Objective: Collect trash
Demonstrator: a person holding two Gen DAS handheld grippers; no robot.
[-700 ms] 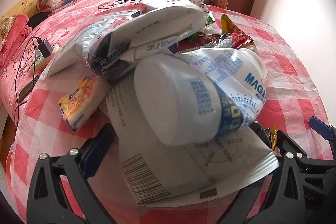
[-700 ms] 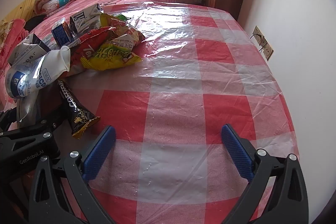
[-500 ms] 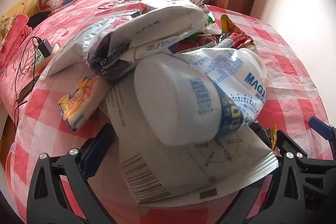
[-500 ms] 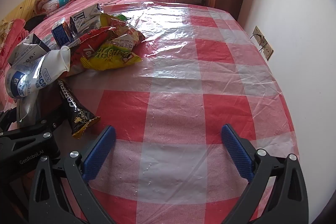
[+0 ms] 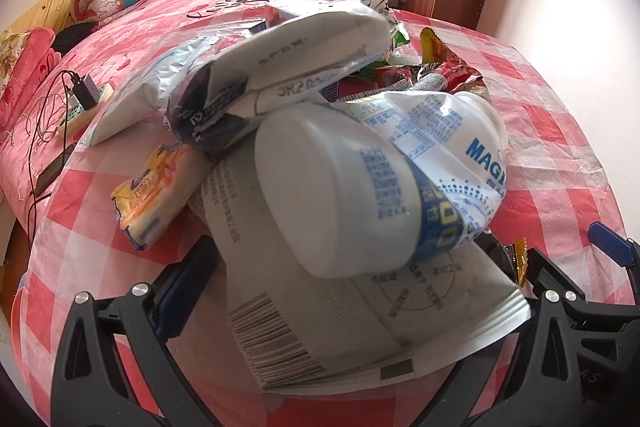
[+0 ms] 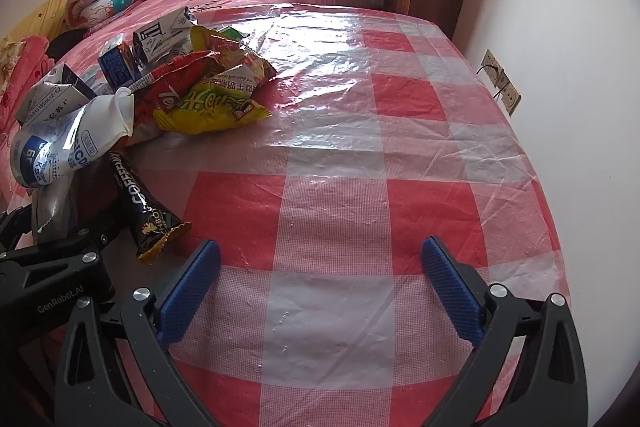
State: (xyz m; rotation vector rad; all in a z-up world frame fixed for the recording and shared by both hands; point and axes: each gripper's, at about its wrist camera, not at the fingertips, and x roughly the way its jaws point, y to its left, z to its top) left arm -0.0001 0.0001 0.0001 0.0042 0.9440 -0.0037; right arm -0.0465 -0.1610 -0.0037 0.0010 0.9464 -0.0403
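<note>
While both grippers hang tilted down over the checked table, we see this:

Left wrist view, pile: we look straight into the trash heap; a white bottle (image 5: 340,195) lies on its side on a flat grey pouch (image 5: 320,307) with a barcode, its blue-printed label peeling.
Left wrist view, other trash: a crumpled grey-and-black bag (image 5: 280,67) leans over the bottle; a small yellow tissue pack (image 5: 148,191) lies just left of the pouch; red and yellow wrappers (image 5: 440,67) show behind.
Left wrist view, containers: we see no bin or sack; the bottle's inside cannot be seen.
Left gripper (image 5: 360,307): jaws spread wide, the pouch and bottle lie between them, the blue left pad (image 5: 188,283) beside the pouch edge; the right pad is hidden, and we see no pad pressing.
Left wrist view only: a charger and cable (image 5: 80,91) on the bed (image 5: 200,11).

Right wrist view, pile: the same heap sits at far left, with a yellow chip bag (image 6: 208,107), a red bag (image 6: 172,91), cartons (image 6: 160,35) and a black coffee sachet (image 6: 148,211) nearest.
Right gripper (image 6: 320,283): jaws wide apart, nothing between them, over bare tablecloth (image 6: 360,167), well apart from the heap.
Right wrist view only: wall sockets (image 6: 500,83) at right.
</note>
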